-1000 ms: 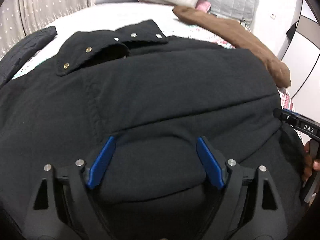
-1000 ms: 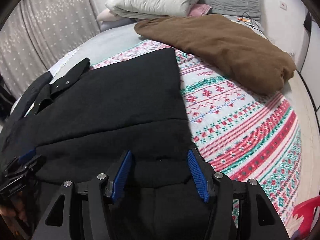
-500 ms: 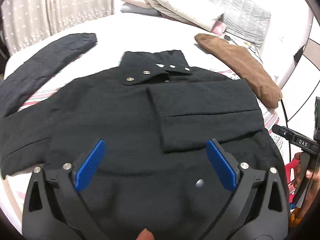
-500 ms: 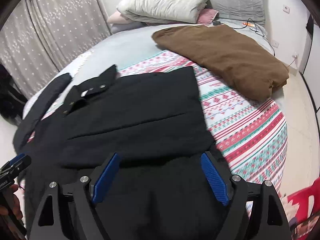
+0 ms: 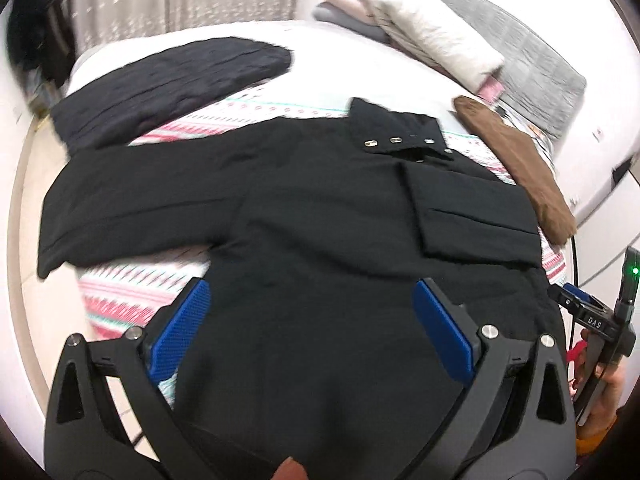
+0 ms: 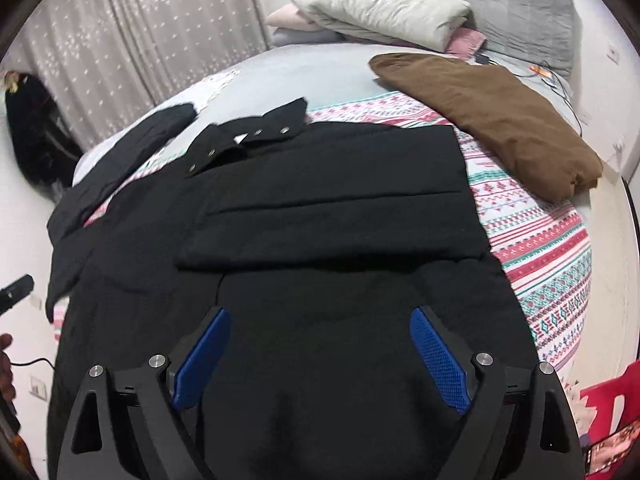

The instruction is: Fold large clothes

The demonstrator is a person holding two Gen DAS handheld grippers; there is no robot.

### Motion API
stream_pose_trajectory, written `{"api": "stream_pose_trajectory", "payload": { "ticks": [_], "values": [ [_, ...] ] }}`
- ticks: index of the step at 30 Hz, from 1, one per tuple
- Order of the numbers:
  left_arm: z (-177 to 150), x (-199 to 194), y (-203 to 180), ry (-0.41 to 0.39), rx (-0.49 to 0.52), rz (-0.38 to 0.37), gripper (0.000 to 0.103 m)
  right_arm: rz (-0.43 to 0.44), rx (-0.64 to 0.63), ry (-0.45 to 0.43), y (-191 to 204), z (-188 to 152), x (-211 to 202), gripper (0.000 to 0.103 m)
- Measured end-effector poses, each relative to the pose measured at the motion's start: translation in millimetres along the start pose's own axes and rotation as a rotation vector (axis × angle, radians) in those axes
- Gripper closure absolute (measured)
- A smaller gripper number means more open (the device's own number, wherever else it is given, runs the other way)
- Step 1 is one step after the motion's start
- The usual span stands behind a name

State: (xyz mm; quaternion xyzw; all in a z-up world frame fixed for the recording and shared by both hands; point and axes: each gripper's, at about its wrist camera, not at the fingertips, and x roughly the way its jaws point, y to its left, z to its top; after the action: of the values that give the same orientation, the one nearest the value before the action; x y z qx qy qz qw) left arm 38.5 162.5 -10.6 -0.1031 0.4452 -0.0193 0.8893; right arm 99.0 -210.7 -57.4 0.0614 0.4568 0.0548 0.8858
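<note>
A large black coat lies flat on the bed, its snap-button collar at the far end. Its right sleeve is folded across the chest; its left sleeve stretches out to the left. It also shows in the right wrist view. My left gripper is open and empty above the coat's lower part. My right gripper is open and empty above the hem; it also shows at the right edge of the left wrist view.
A striped patterned bedsheet covers the bed. A brown garment lies at the right, a dark folded garment at the far left. Pillows and folded bedding sit at the head. A red stool stands by the bed's right side.
Both grippers have pulled back and up from the coat and opened wider. The whole coat is in view now, with the right sleeve lying folded across the chest.
</note>
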Motion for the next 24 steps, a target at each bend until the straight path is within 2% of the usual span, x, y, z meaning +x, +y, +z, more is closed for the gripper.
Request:
{"api": "stream_pose_trajectory", "payload": {
  "ticks": [8,14,20,24],
  "values": [
    [-15,8,81,0.025,-0.189,0.008,0.002,-0.001,-0.028,0.047,8,-7,24,0.010],
    [-18,14,123,0.024,-0.254,0.026,0.002,-0.004,-0.011,0.071,5,-10,37,0.010],
    [-15,21,162,0.008,-0.332,0.010,0.002,-0.016,-0.027,0.088,8,-11,46,0.010],
    [-16,22,199,-0.014,-0.443,-0.015,0.002,-0.019,-0.036,0.088,9,-11,49,0.010]
  ]
}}
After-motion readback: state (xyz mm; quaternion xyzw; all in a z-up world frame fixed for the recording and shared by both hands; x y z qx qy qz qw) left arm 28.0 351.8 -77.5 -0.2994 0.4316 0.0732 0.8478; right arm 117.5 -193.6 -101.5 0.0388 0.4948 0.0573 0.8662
